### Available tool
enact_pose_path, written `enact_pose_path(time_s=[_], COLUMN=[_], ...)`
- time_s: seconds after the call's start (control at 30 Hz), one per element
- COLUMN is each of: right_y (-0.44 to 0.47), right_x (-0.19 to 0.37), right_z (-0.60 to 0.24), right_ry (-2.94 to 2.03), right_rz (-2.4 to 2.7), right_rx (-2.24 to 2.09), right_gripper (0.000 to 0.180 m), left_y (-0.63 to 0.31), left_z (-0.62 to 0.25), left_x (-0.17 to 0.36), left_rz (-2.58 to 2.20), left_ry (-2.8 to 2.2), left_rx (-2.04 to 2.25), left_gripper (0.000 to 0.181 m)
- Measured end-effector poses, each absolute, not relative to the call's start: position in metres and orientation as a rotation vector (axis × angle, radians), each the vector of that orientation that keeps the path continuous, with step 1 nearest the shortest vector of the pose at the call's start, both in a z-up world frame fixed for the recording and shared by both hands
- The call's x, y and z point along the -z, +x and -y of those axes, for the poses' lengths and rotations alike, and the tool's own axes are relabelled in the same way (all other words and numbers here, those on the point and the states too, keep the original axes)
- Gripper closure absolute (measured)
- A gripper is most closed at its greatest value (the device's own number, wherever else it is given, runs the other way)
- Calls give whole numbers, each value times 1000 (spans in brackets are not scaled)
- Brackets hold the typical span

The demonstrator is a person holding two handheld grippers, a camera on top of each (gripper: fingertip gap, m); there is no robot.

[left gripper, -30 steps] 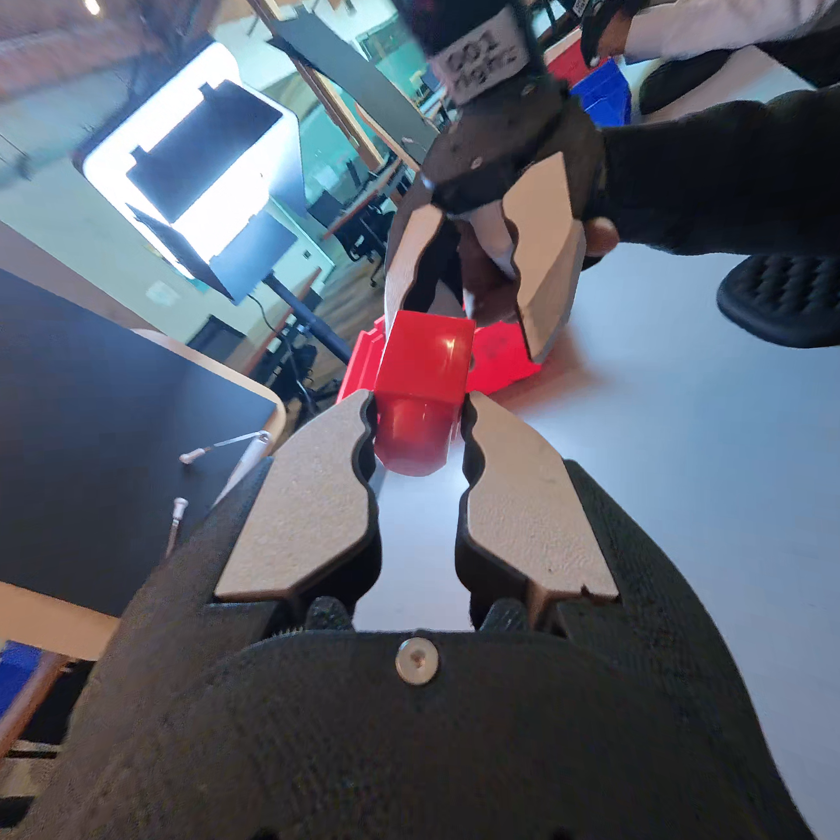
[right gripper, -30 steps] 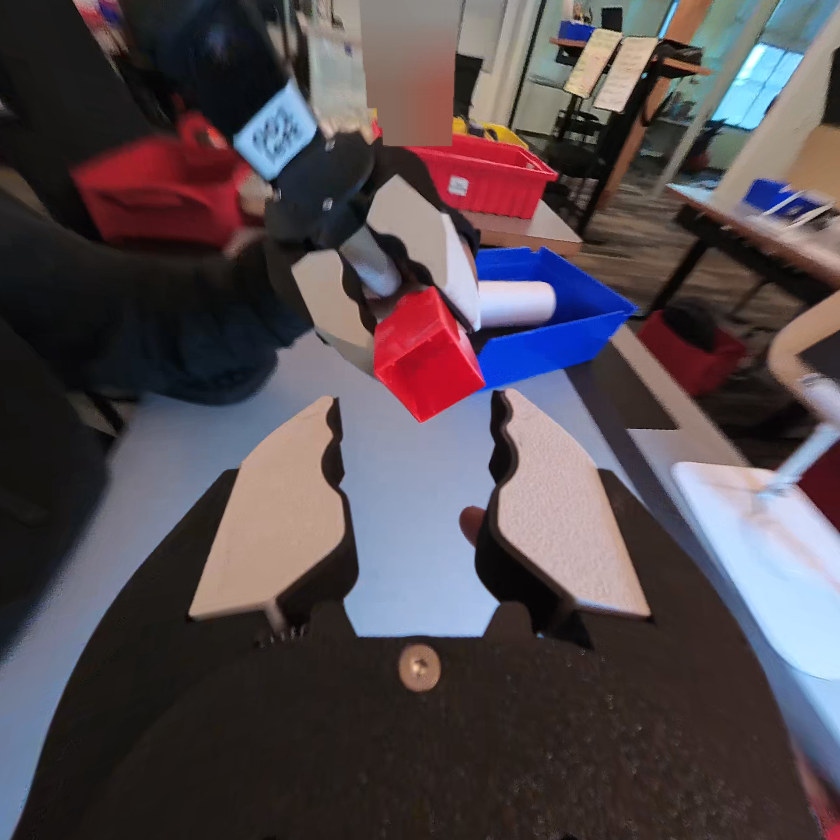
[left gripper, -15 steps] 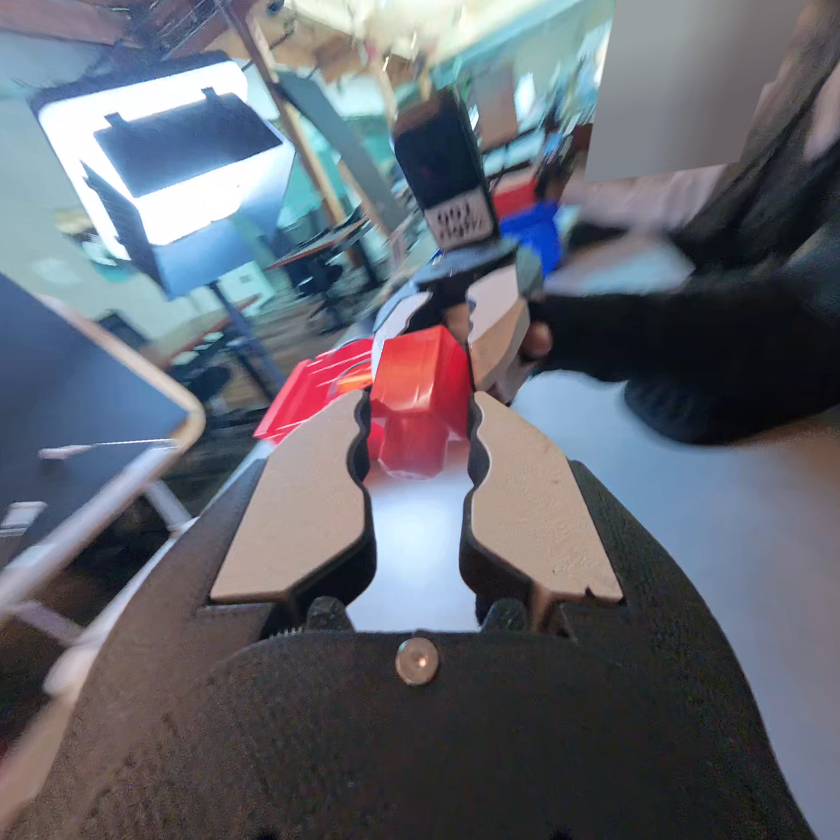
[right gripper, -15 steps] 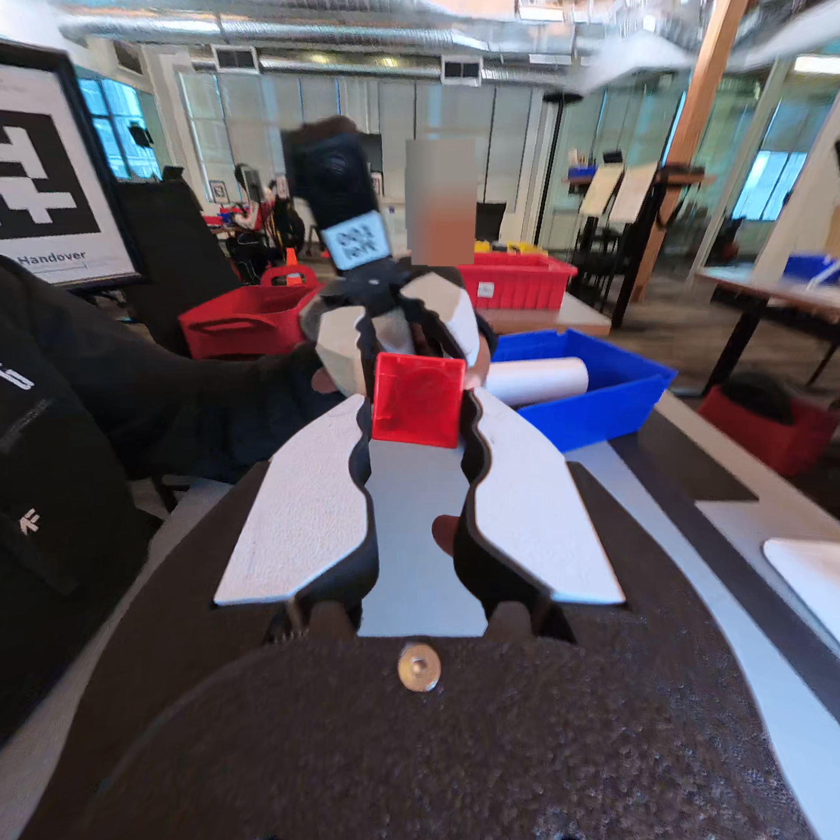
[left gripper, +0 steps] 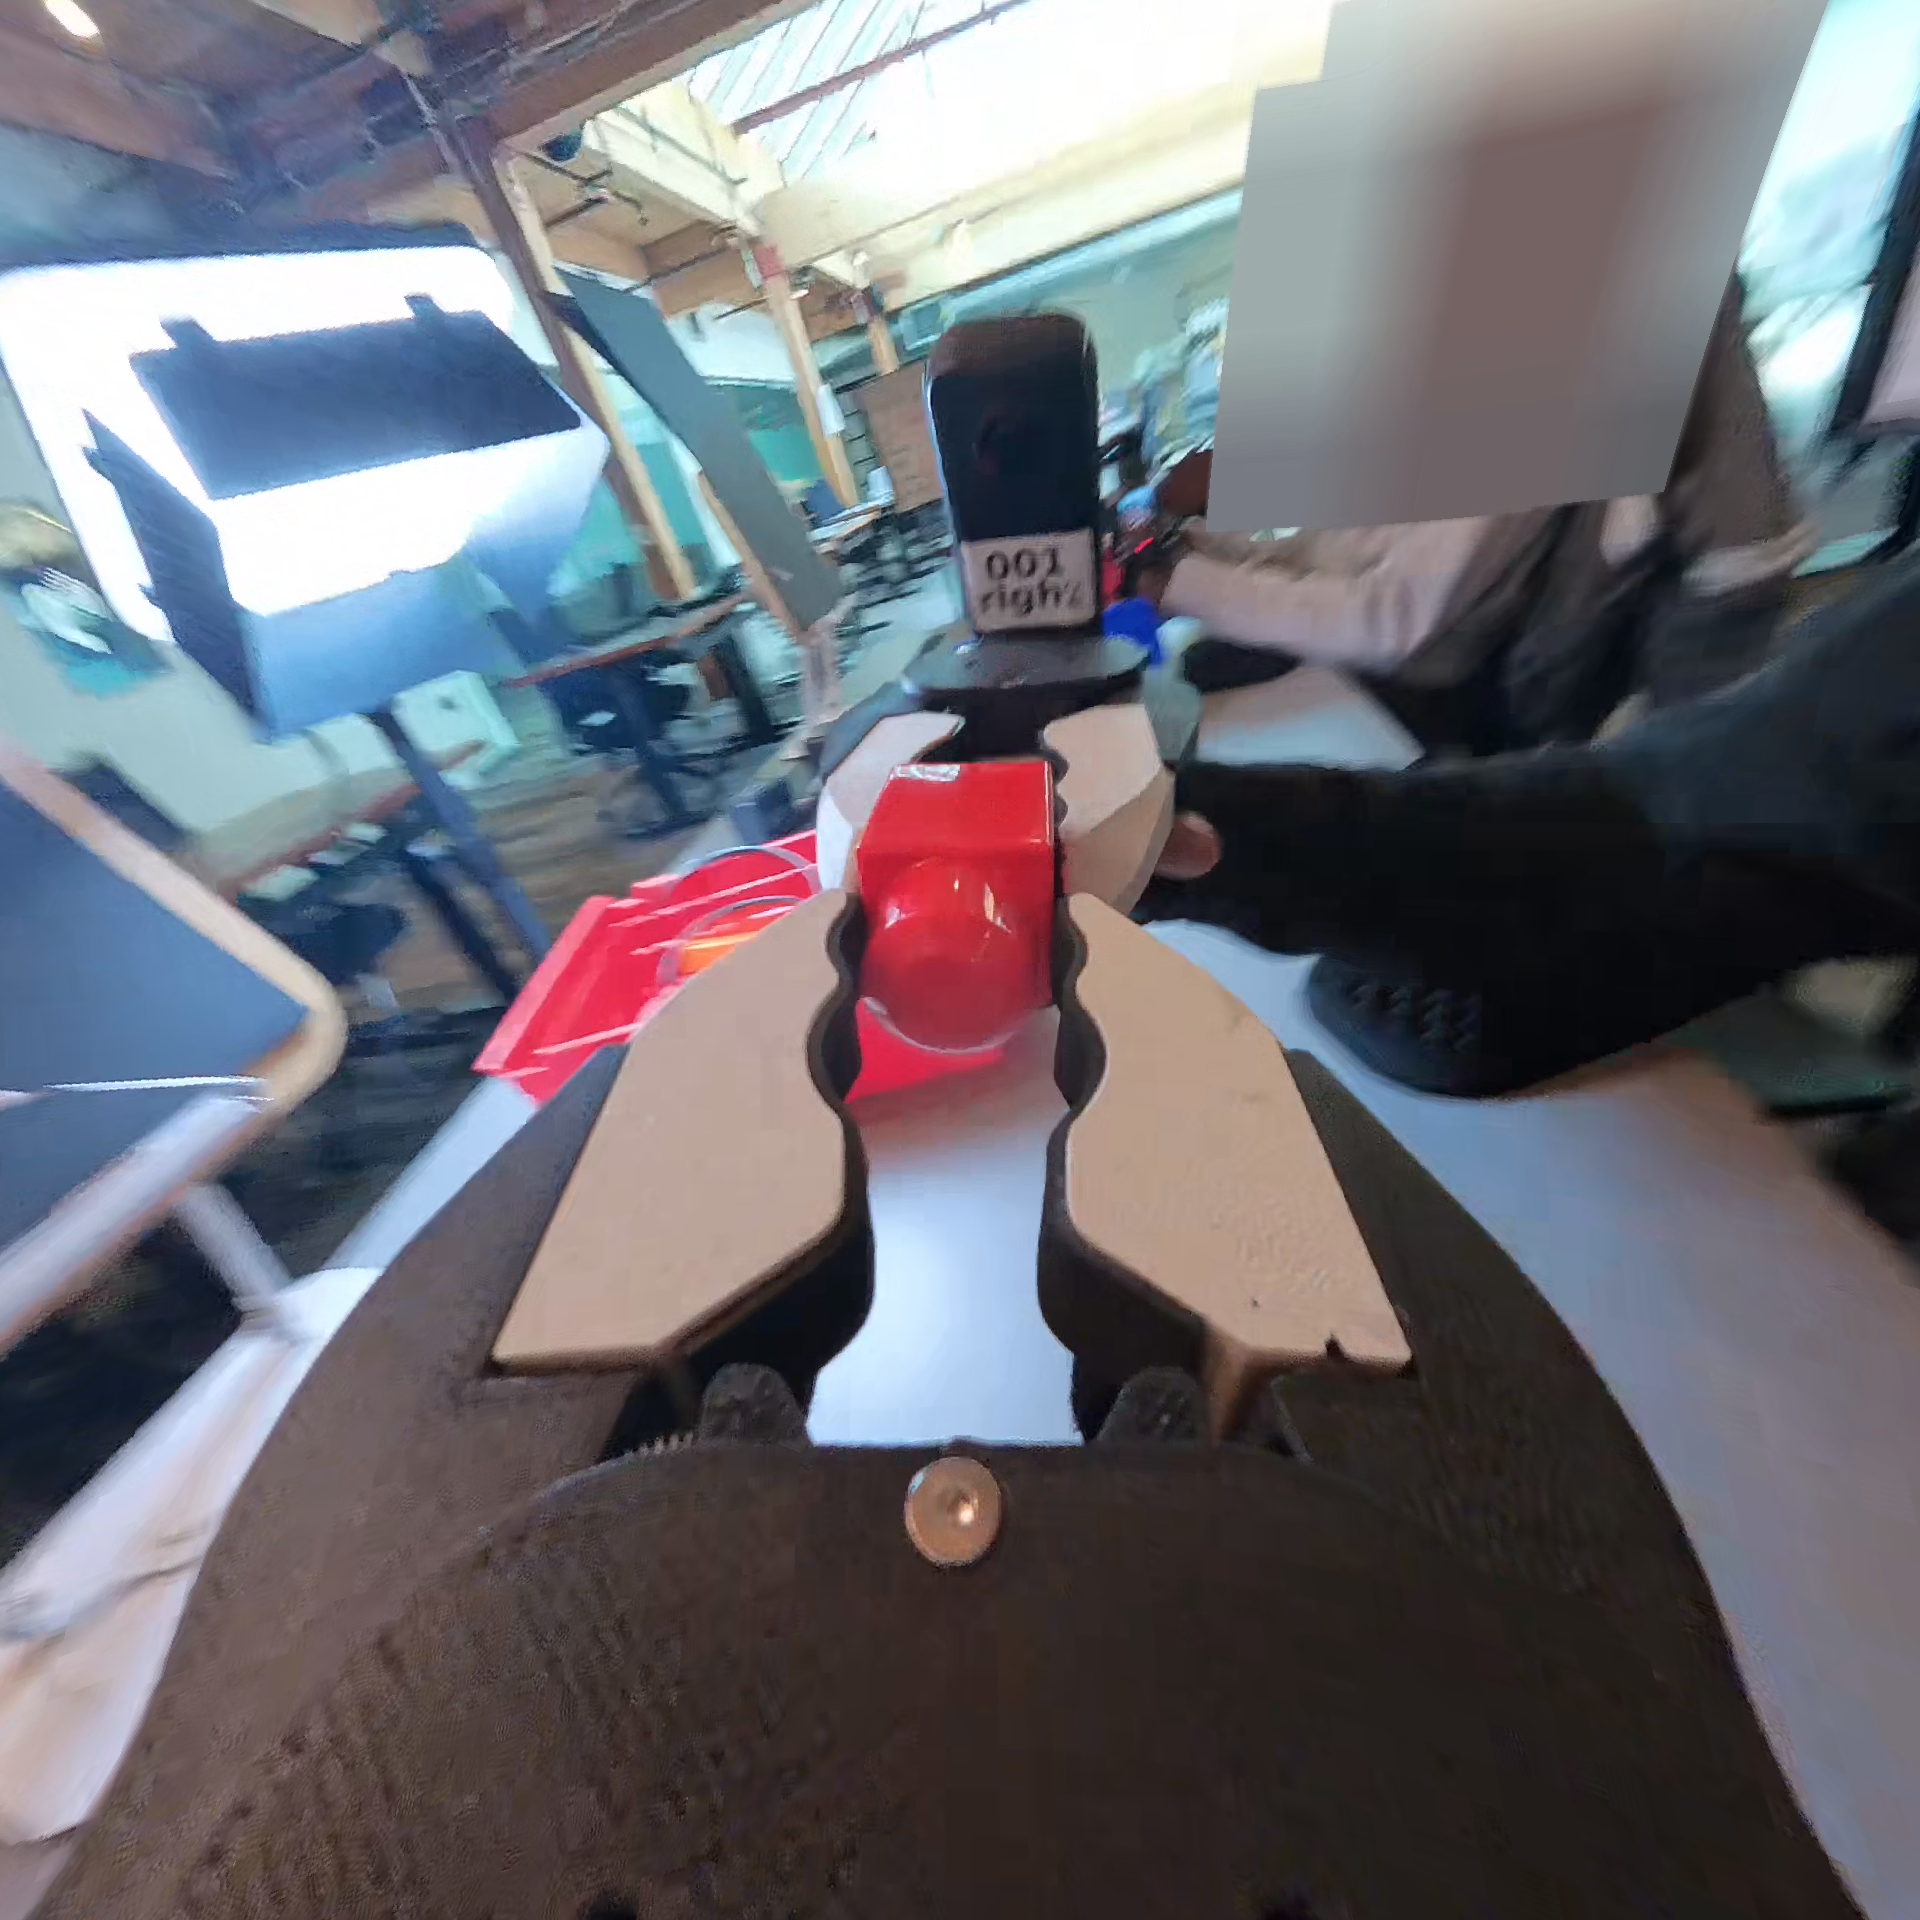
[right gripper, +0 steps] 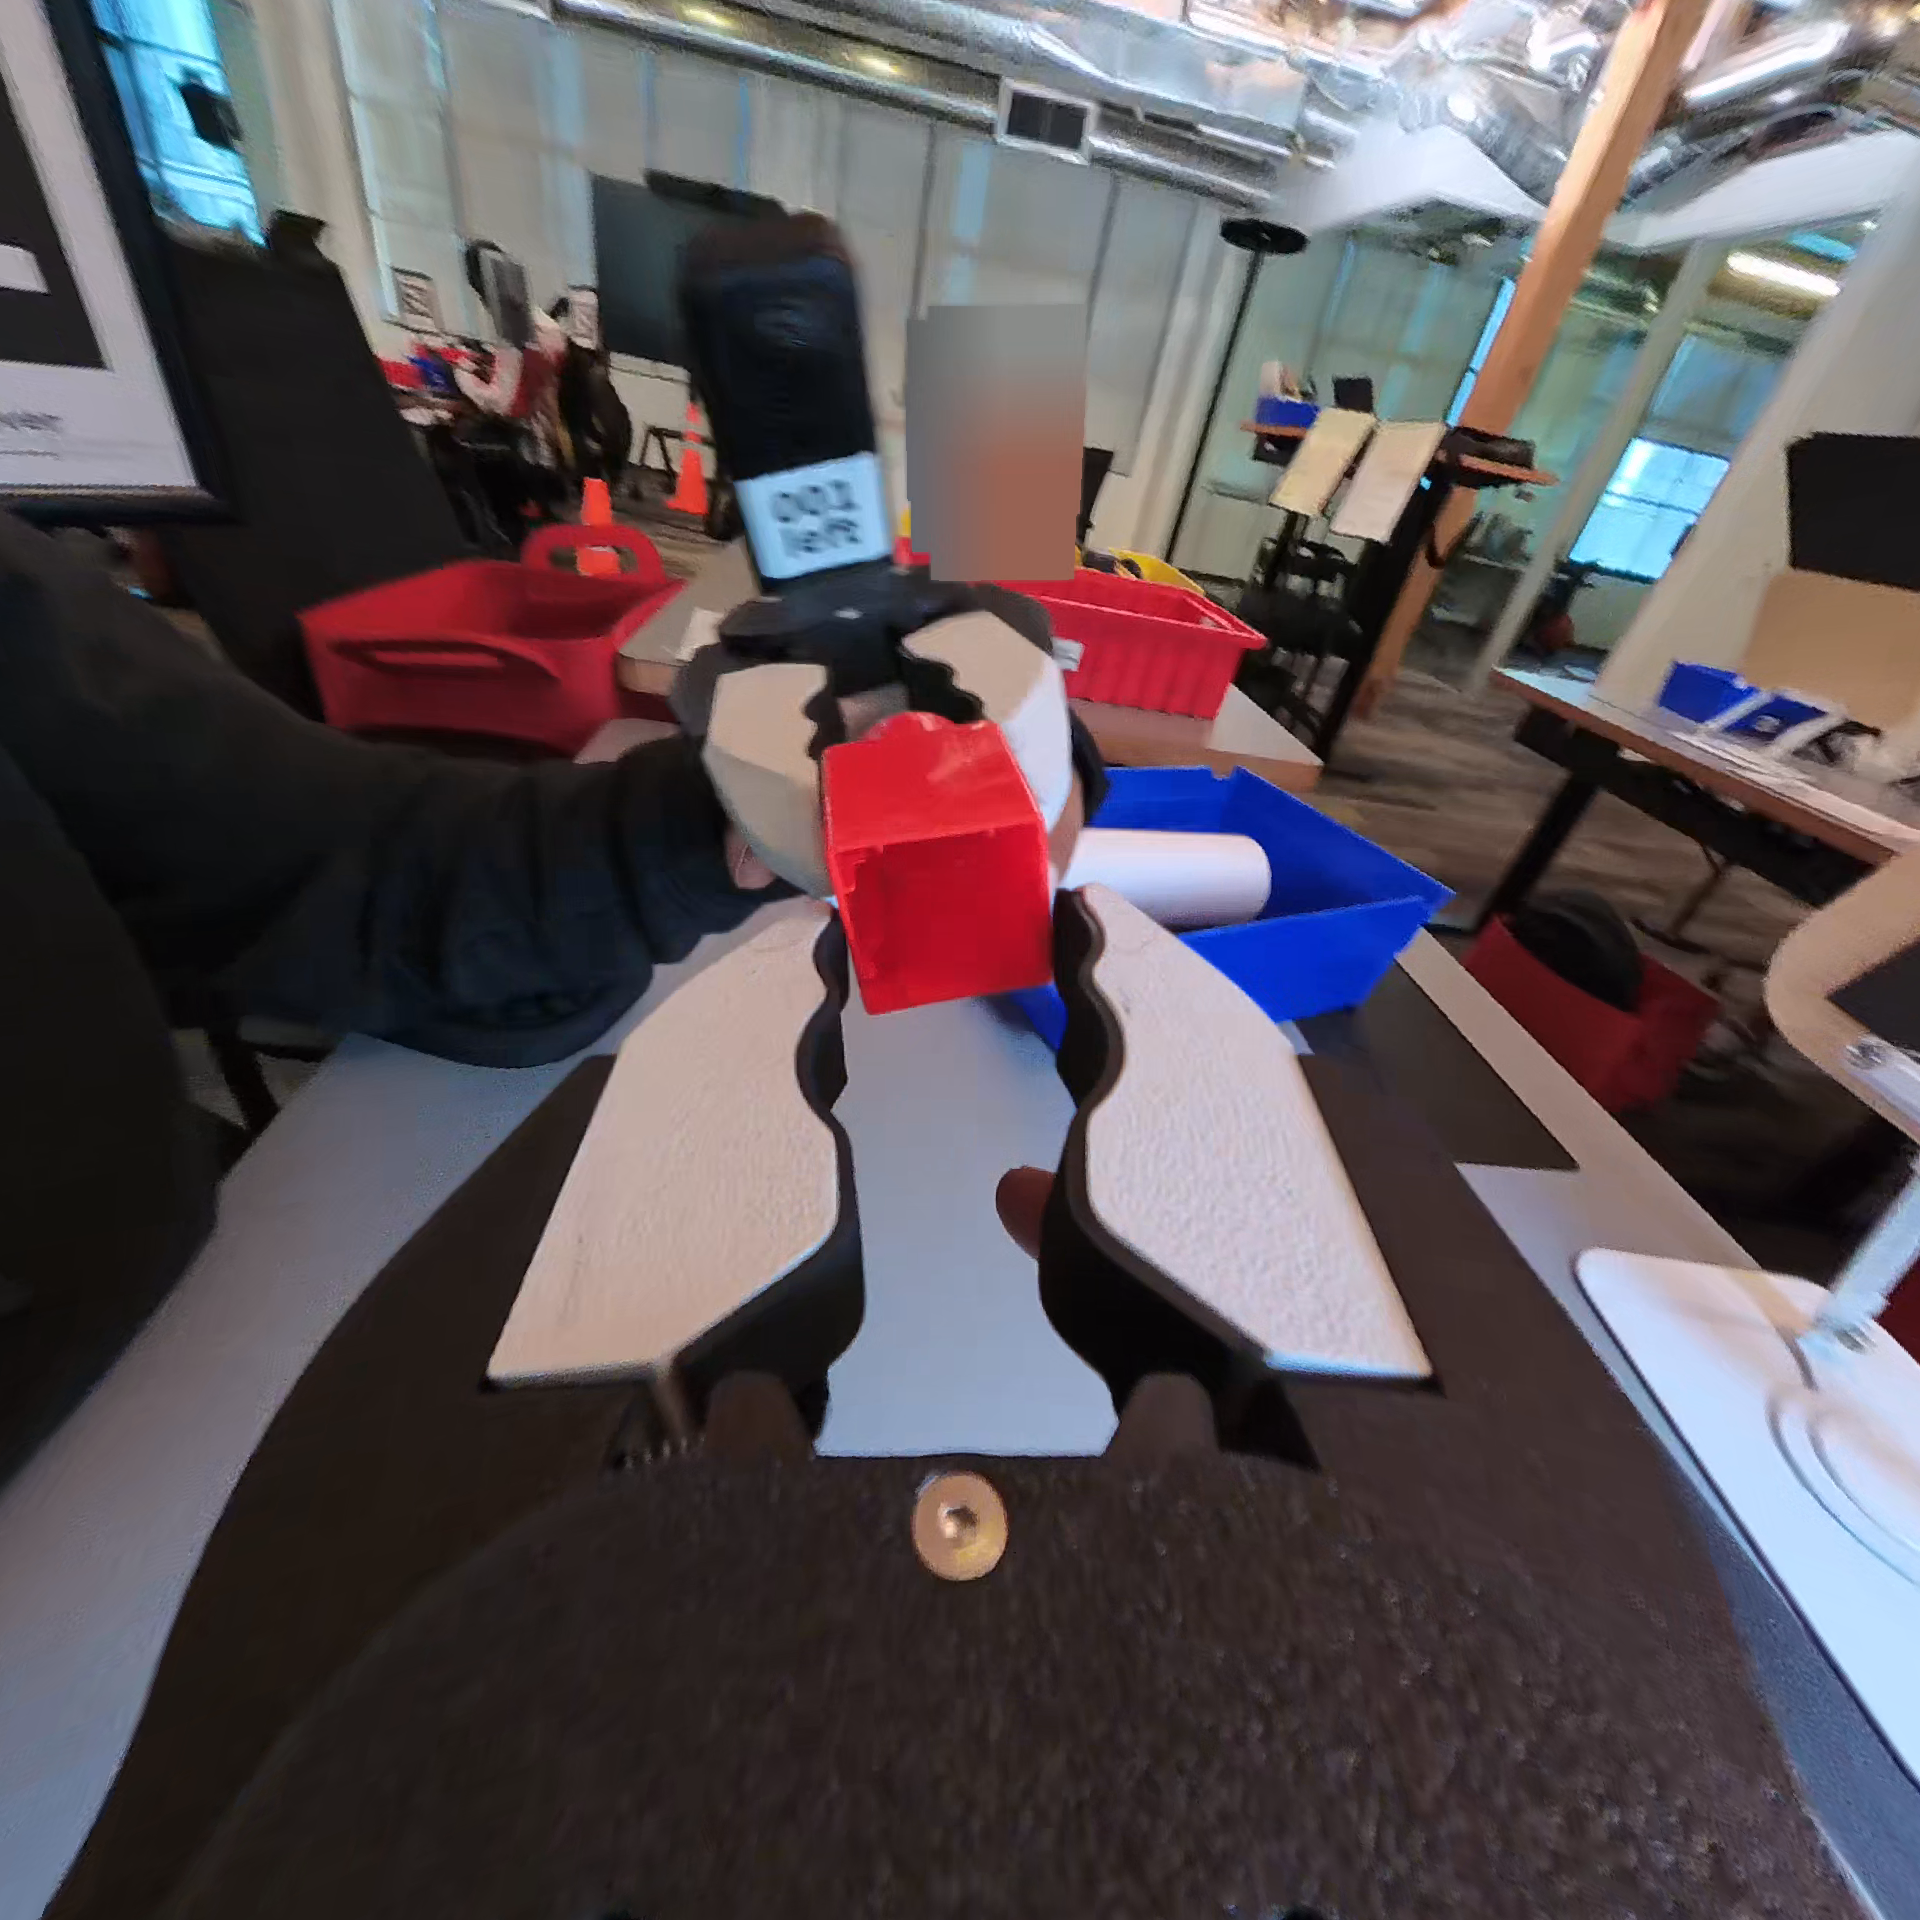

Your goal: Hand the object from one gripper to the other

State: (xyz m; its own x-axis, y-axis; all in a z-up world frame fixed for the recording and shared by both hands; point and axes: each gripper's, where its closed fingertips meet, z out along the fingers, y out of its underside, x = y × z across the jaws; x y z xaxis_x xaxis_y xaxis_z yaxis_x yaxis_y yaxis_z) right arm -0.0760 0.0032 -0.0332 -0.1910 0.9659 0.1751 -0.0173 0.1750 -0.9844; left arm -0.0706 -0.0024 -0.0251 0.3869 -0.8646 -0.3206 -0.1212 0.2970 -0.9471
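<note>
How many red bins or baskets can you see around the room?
4, maybe more hidden: a handled red basket far left, a long red bin behind the grippers, a red tub on the floor right, and a red tray in the left wrist view.

The red block [left gripper: 961, 883] looks like glossy moulded plastic with a shiny rounded end, the left tongs [left gripper: 954, 935] show rough matt pale pads on grainy black plastic, and the bench [right gripper: 956, 1299] is smooth matt grey.
</note>
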Motion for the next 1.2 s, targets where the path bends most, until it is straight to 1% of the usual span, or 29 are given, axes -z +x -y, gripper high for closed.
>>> enact_pose_path(time_s=[0.07,0.2,0.3,0.33,0.47,0.7,0.8,0.87,0.93,1.0,1.07,1.13,1.2], right_y=[-74,-74,-78,-80,-78,-64,-62,-65,-67,-68,-70,-72,-70], right_x=[30,30,29,31,25,-7,-9,-3,1,4,11,14,12], right_z=[-3,5,9,8,6,17,16,13,12,10,5,4,8], right_ry=[-1013,-1142,-1214,-1247,-1201,-851,-772,-760,-754,-761,-803,-872,-917], right_rz=[1428,1461,1435,1420,1382,1312,1311,1342,1359,1364,1388,1406,1401], right_rx=[-1225,-1359,-1482,-1505,-1521,-1353,-1183,-1052,-1004,-989,-943,-995,-1150], right_gripper=[138,121,124,129,132,132,133,132,133,133,132,133,124], left_y=[-73,-78,-77,-77,-78,-73,-72,-71,-67,-66,-68,-69,-71], left_z=[4,7,7,7,5,13,19,20,19,16,12,12,16], left_x=[21,19,25,26,25,8,-1,-3,0,3,6,4,2], left_rz=[-1116,-1199,-1262,-1272,-1211,-995,-948,-934,-950,-966,-998,-1024,-1046], left_ry=[-1095,-1010,-995,-993,-1075,-1199,-1206,-1214,-1232,-1221,-1220,-1175,-1128], left_rx=[468,205,94,78,210,878,1048,1070,1031,920,798,695,655], left_gripper=[146,147,147,147,147,131,129,131,136,145,146,146,146])
